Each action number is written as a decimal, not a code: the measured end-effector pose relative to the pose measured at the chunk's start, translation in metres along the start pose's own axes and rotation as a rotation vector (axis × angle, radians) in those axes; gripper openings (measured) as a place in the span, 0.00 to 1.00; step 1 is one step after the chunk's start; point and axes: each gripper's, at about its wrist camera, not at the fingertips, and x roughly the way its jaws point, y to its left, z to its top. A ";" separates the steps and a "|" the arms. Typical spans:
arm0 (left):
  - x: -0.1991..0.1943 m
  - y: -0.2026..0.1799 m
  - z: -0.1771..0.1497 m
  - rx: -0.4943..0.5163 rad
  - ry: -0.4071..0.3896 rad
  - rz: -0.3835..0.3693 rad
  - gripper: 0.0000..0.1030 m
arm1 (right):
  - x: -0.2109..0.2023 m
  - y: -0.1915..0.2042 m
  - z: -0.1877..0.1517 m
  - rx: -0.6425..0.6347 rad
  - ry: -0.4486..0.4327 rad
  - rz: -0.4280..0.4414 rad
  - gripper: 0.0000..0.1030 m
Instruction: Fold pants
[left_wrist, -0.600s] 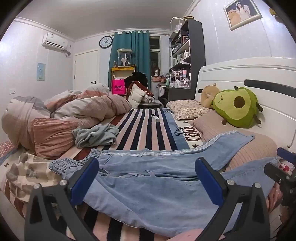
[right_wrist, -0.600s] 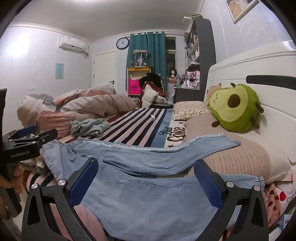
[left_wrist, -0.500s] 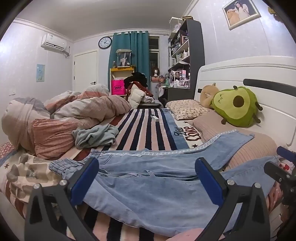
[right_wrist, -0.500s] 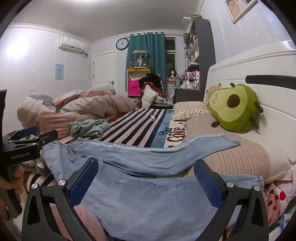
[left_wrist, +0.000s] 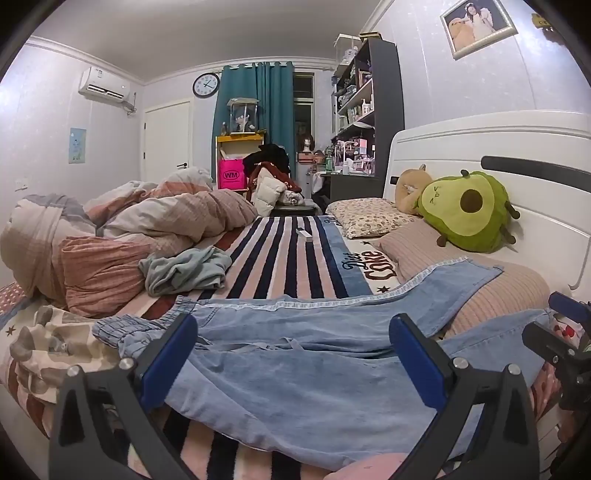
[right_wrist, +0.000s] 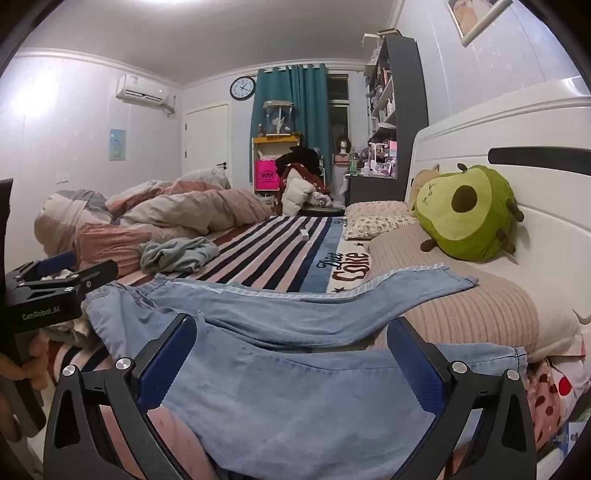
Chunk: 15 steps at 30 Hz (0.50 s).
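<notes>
Two grippers hang over the near edge of the bed (left_wrist: 288, 258), and neither has taken hold of anything: the left gripper (left_wrist: 293, 350) and the right gripper (right_wrist: 291, 354) both have their jaws spread as wide as they go, blue pads apart, with nothing pinched between them.

As I judge it, the step in hand is the first grasp, ahead of laying one leg over the other. To do it well, each gripper should go down to an edge of the cloth rather than the flat middle, where wide jaws would only bunch the denim. The left one looks best placed for the gathered waistband (left_wrist: 122, 325), the right one for the hem of the near leg (right_wrist: 517, 354). Both ought to bite the full thickness at the edge and lift together, so the leg travels flat and its seam meets the far leg's seam.

Light blue pants (left_wrist: 314, 369) lie spread across the striped blanket, waist to the left, legs running right. The far leg climbs onto the ribbed pink pillow (left_wrist: 498, 295) below the avocado plush (left_wrist: 469, 210); the near leg hangs a little over the bed's edge. Seen from the left wrist, the seat and drawstring sit between and just beyond the jaws, below them and not touched. Seen from the right wrist, the near leg fills the gap between the jaws, again untouched.
</notes>
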 end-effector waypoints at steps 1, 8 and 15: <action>0.000 -0.001 0.000 0.001 0.000 0.000 0.99 | 0.000 0.000 0.000 0.002 0.000 0.001 1.00; 0.000 -0.001 0.000 -0.001 0.000 0.001 0.99 | -0.007 -0.004 0.004 0.002 0.002 0.001 1.00; 0.000 -0.007 0.000 -0.001 0.000 -0.002 0.99 | -0.010 -0.004 0.003 0.005 0.001 0.005 1.00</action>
